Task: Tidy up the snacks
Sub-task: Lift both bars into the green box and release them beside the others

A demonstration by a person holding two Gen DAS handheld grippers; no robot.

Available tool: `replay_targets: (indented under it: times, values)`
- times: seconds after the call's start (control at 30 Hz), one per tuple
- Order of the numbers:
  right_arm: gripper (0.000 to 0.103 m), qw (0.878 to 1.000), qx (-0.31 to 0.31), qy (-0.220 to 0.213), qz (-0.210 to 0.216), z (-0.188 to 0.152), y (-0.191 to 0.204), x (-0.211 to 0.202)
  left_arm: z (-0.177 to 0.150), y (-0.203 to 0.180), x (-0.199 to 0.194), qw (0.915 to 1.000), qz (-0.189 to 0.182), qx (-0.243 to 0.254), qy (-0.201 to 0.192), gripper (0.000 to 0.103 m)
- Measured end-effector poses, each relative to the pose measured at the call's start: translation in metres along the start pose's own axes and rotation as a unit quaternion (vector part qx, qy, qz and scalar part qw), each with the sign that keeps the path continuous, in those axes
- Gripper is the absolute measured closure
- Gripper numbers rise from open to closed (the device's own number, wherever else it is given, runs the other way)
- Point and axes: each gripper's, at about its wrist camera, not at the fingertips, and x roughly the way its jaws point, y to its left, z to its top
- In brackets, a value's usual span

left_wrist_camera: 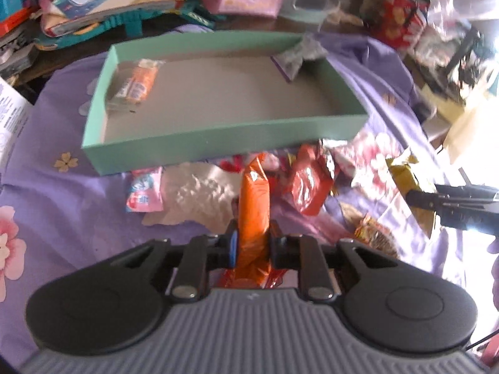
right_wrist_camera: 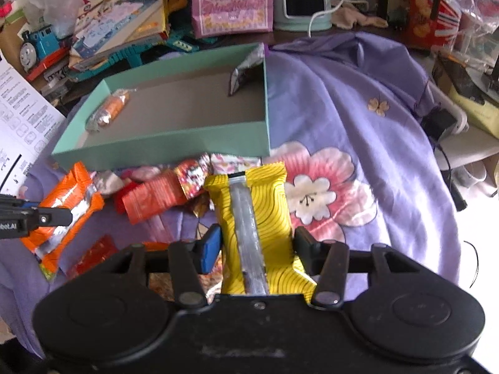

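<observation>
A shallow teal box (left_wrist_camera: 218, 143) (right_wrist_camera: 162, 152) lies on the purple flowered cloth. Inside it are an orange snack pack (left_wrist_camera: 137, 84) (right_wrist_camera: 109, 110) at the left and a silver-purple pack (left_wrist_camera: 296, 59) (right_wrist_camera: 246, 71) in the far right corner. My left gripper (left_wrist_camera: 252, 244) is shut on an orange snack packet (left_wrist_camera: 254, 205) (right_wrist_camera: 62, 205), held edge-up in front of the box. My right gripper (right_wrist_camera: 257, 243) is shut on a yellow snack packet (right_wrist_camera: 255, 212) (left_wrist_camera: 408, 184). A red packet (left_wrist_camera: 308, 180) (right_wrist_camera: 152, 199) and other wrappers lie between the grippers.
Loose snacks lie in front of the box: a pink-blue pack (left_wrist_camera: 143, 193), a gold foil piece (left_wrist_camera: 374, 237). Books (right_wrist_camera: 124, 28), a toy train (right_wrist_camera: 37, 46), a pink bag (right_wrist_camera: 230, 0), a mint appliance (right_wrist_camera: 302, 3) and a red box (right_wrist_camera: 427, 12) crowd the far side.
</observation>
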Motion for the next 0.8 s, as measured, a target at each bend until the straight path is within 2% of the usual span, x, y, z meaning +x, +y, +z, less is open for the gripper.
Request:
replay_targets:
  times: [0.17,0.37,0.57,0.8]
  values:
    - [0.053,1.0,-0.012,-0.025,0.002,0.021,0.008,-0.008,0.018,0.008,-0.02,0.999,0.021,0.0,-0.041,0.085]
    - [0.053,0.999,-0.016,-0.048,0.01,0.066,0.018,0.005,0.062,0.03,-0.022,0.9961,0.048,-0.005,-0.075,0.085]
    - [0.053,0.998,-0.01,-0.049,0.026,0.122,0.035,0.043,0.116,0.047,0.014,0.9951,0.061,-0.003,-0.078,0.085]
    - [0.053,0.999,-0.01,-0.029,0.031,0.18,0.055,0.125,0.167,0.06,0.081,0.9958,0.068,0.008,-0.061,0.085]
